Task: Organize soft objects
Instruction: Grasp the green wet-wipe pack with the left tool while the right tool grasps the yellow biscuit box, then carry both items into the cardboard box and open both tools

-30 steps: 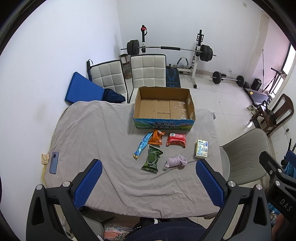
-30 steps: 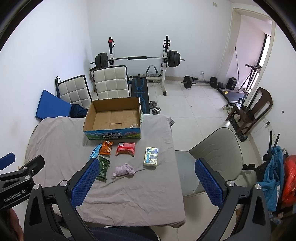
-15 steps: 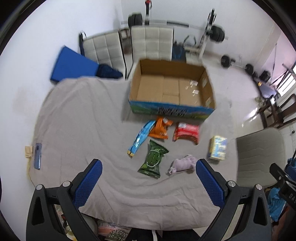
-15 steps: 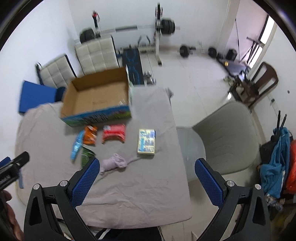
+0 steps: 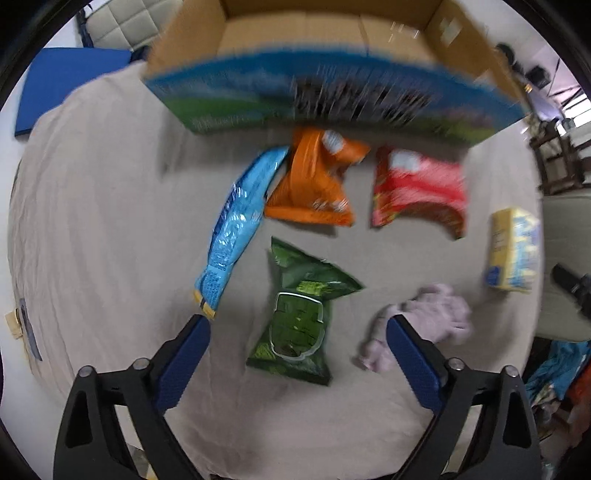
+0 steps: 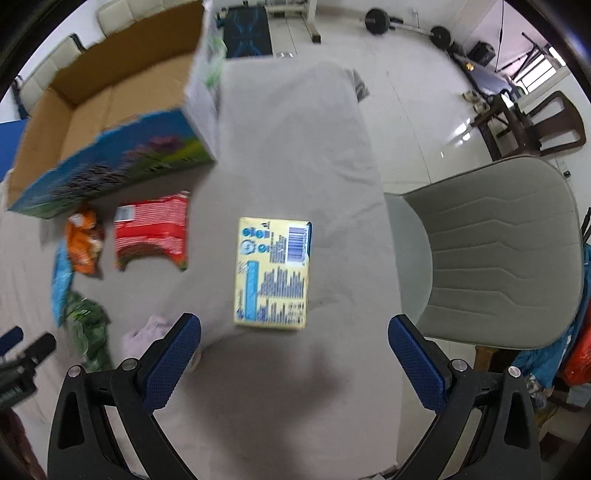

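Observation:
My left gripper (image 5: pixel 297 354) is open, low over a green snack bag (image 5: pixel 301 315) that lies between its fingers. Beyond it lie a blue bag (image 5: pixel 236 221), an orange bag (image 5: pixel 314 184) and a red bag (image 5: pixel 417 188). A lilac cloth bundle (image 5: pixel 432 321) lies beside the right finger. My right gripper (image 6: pixel 293 354) is open, empty, just short of a yellow pack (image 6: pixel 273 273), which also shows in the left wrist view (image 5: pixel 511 251). An open, empty cardboard box (image 5: pixel 332 66) stands behind the bags.
A grey cloth (image 6: pixel 295 147) covers the table. A grey chair (image 6: pixel 495 251) stands at the table's right edge. A phone (image 5: pixel 29 328) lies at the left edge. Gym gear (image 6: pixel 406 26) sits on the floor beyond.
Both grippers have dropped down and forward toward the table. The left one now hangs over the green bag, the right one over the yellow pack. Both stay open.

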The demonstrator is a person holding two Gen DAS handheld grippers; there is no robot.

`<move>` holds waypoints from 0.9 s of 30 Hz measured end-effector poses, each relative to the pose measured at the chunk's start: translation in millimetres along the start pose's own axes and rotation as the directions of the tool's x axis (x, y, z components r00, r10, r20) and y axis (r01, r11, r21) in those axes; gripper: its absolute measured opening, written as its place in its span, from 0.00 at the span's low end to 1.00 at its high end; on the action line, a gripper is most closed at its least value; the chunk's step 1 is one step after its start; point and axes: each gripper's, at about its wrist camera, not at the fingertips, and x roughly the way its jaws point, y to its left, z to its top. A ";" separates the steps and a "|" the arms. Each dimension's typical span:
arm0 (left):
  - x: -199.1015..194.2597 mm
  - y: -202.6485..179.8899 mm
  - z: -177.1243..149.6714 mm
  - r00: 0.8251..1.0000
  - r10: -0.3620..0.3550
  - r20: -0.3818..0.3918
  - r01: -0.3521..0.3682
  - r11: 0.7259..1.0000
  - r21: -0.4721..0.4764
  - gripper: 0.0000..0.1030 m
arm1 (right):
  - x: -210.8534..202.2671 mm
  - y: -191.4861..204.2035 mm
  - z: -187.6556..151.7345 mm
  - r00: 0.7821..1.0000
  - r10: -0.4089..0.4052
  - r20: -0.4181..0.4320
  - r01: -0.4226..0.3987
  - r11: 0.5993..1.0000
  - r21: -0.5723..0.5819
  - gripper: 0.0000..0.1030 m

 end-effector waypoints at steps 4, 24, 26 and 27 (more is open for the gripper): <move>34.7 5.1 -2.0 0.997 -0.030 -0.066 0.029 0.999 -0.016 0.88 | 36.4 3.1 12.6 0.998 0.015 -0.063 -0.014 1.000 0.009 0.96; 85.7 5.0 -11.1 0.994 -0.037 -0.105 0.033 0.998 -0.045 0.39 | 133.3 -1.0 21.0 0.961 0.067 -0.270 -0.062 0.998 0.025 0.65; 77.7 5.3 -12.9 0.994 -0.034 -0.100 0.029 0.998 -0.052 0.37 | 131.6 -3.8 19.0 0.967 0.066 -0.245 -0.061 0.998 0.028 0.65; 74.0 5.4 -16.5 0.995 -0.026 -0.095 0.021 0.998 -0.054 0.36 | 127.9 0.4 17.5 0.970 0.064 -0.235 -0.060 0.998 0.024 0.65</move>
